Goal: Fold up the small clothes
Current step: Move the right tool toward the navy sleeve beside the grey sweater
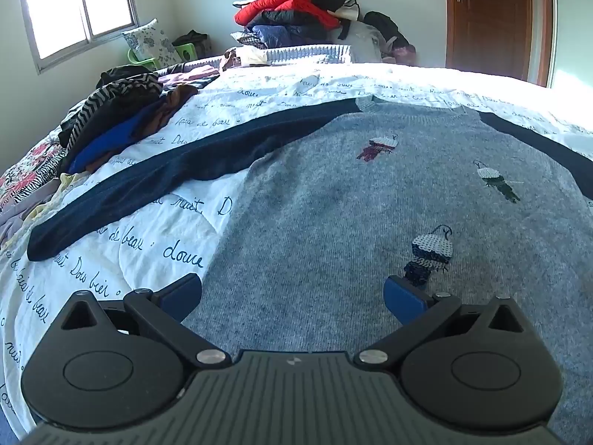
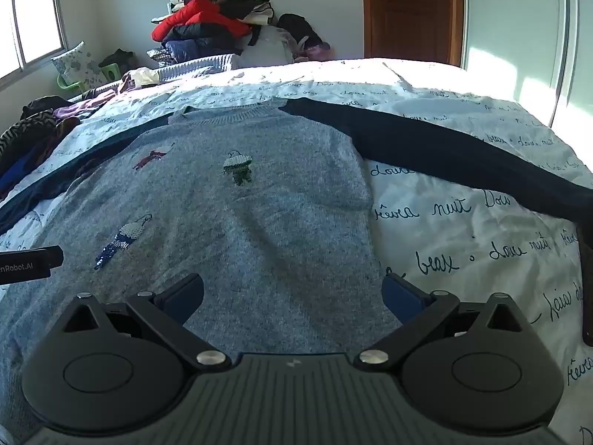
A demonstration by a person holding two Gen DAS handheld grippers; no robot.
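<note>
A grey knit sweater with small embroidered figures lies flat on the bed, neck away from me. Its dark navy sleeves are spread out: the left sleeve and the right sleeve. My left gripper hovers open over the sweater's lower left part, nothing between its blue pads. My right gripper hovers open over the lower right part, near the sweater's side edge, also empty. The left gripper's body shows at the left edge of the right wrist view.
The bed cover is white with handwritten script. A heap of loose clothes lies on the bed's left side. A pile of jackets stands against the far wall. A wooden door is at the back right, a window at the left.
</note>
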